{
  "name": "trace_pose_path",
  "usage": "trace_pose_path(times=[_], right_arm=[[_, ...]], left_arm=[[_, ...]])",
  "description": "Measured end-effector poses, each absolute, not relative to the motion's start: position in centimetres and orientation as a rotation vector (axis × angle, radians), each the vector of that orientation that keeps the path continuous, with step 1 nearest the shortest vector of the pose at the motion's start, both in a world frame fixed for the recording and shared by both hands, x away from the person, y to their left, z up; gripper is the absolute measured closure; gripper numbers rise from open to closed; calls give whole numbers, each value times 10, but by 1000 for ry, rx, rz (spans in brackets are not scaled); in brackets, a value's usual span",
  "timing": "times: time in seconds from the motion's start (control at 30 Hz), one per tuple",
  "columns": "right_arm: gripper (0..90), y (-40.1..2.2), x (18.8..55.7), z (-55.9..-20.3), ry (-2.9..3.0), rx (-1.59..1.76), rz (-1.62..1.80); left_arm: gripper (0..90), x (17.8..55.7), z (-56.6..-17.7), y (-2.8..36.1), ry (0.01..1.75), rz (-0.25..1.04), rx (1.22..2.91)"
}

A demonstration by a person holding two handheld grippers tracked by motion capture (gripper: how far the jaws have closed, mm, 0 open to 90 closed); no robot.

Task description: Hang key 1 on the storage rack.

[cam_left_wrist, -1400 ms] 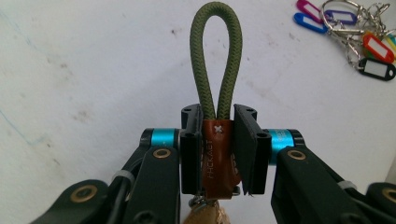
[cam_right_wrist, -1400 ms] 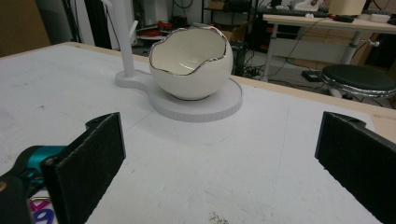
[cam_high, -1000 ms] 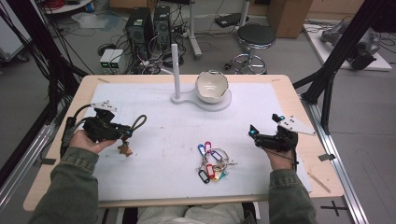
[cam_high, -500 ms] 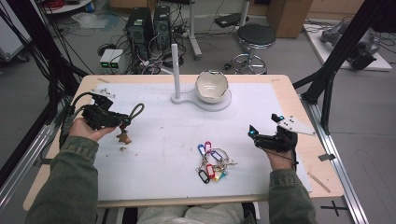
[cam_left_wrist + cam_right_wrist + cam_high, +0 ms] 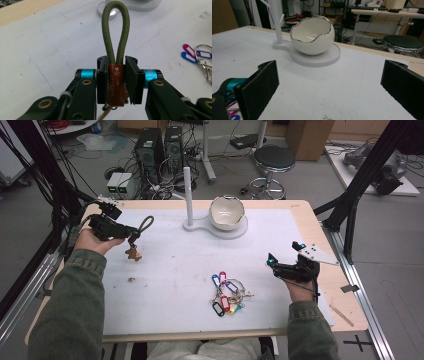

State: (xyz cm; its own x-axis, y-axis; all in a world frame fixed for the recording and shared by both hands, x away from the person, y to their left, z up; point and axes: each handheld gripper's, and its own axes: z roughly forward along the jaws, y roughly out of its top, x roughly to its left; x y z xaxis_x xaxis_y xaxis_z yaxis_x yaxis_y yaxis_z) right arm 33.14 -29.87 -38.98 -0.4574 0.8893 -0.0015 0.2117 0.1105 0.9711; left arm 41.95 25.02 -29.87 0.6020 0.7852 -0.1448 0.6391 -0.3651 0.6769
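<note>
Nearest the person, the right gripper [image 5: 286, 266] is resting on the bench [image 5: 320, 227] with jaws spread and empty, while farther off at the left the left gripper [image 5: 125, 231] is pinching the keychain's [image 5: 116, 82] brown leather tab, holding it lifted above the mat.

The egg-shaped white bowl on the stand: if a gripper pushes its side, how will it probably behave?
The white bowl looks like glazed ceramic with a thin, jagged rim, so it is probably fragile and slippery. Its round underside rests on the flat stand, so a side push may rock or roll it off. It seems rigid and fairly heavy for its size.
</note>
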Motion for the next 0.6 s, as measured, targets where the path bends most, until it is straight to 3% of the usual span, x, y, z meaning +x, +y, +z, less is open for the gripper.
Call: trace_pose_path(times=[0.6], right_arm=[[6,-301,332,-390,1756,1087,1373]], left_arm=[[729,454,-277,236,1144,260,2081]])
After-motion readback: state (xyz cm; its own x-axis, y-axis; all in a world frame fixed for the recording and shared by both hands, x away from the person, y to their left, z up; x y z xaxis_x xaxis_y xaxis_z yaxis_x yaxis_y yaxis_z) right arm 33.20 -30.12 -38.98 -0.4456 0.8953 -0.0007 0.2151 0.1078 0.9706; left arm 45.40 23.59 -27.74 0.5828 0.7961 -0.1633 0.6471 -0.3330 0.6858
